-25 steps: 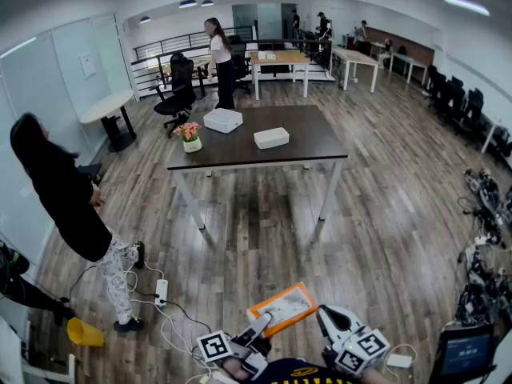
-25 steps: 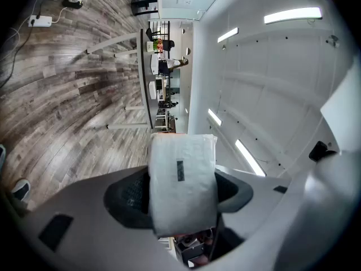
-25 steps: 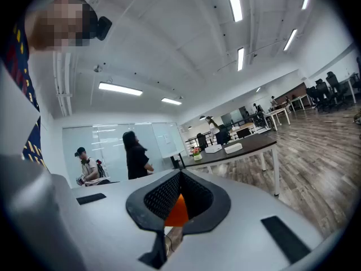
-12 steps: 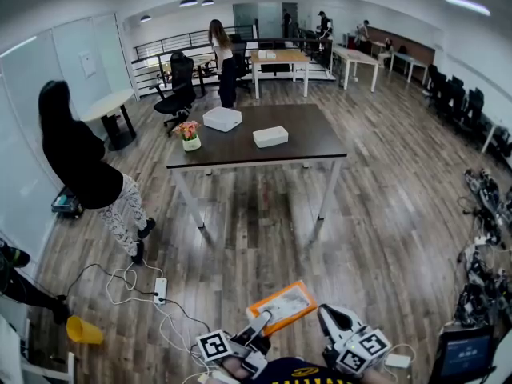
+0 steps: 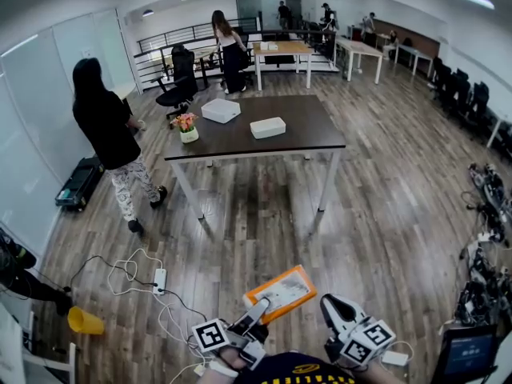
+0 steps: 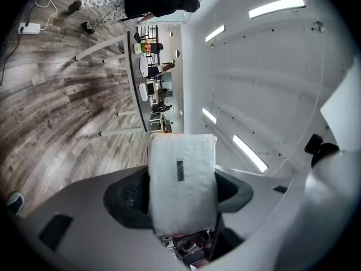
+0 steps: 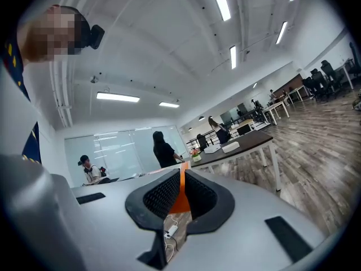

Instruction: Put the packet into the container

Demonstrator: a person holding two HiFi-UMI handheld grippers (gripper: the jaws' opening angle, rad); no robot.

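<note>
The left gripper [image 5: 258, 312] pinches the packet [image 5: 282, 292] between its dark ribbed pads, low in the head view and well apart from the table [image 5: 312, 134]. The packet is flat and rectangular, orange-rimmed with a pale face on one side and crinkled white with a small dark mark on the other. The right gripper [image 5: 334, 310], just beside it, has its jaws pressed together, and only an orange sliver shows in the slit. On the dark, smooth tabletop stand a squarish white container [image 5: 222, 110] and a flatter, rounded-cornered white container [image 5: 268, 127], their contents hidden, near a small pot of flowers [image 5: 189, 130]. The floor [image 5: 384, 198] is grey-brown wood plank.
</note>
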